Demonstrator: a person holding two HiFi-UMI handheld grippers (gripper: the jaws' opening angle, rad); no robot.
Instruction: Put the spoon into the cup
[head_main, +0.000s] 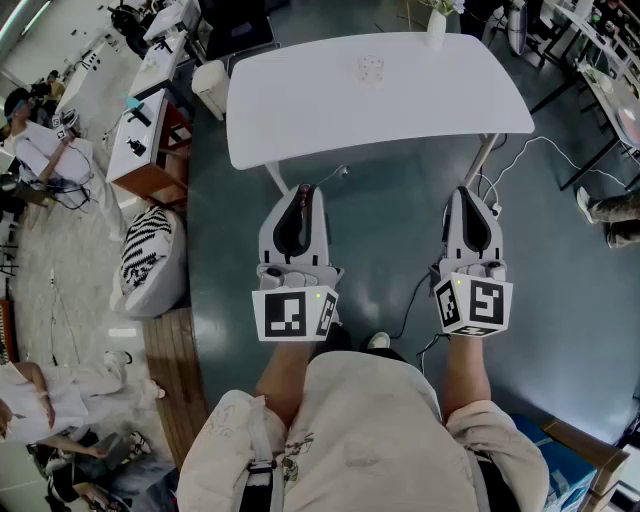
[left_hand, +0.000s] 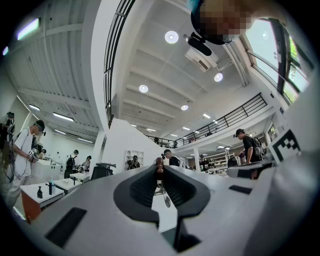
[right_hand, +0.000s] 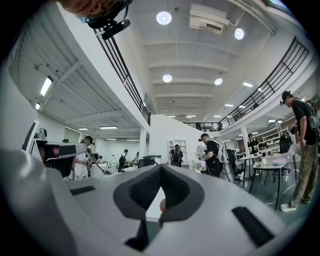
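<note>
A faint clear cup stands on the white table at the far side of the head view. I cannot make out the spoon in any view. My left gripper is held level short of the table's near edge, its dark jaws together and empty. My right gripper hangs beside it to the right, also with jaws together and empty. In the left gripper view the tips of the left gripper meet, with the white tabletop showing low behind them. The right gripper view shows the right gripper the same way.
A white vase stands at the table's far edge. A zebra-patterned beanbag and an orange-sided cabinet lie to the left. A cable trails on the floor at right, near someone's shoes. People stand around the hall.
</note>
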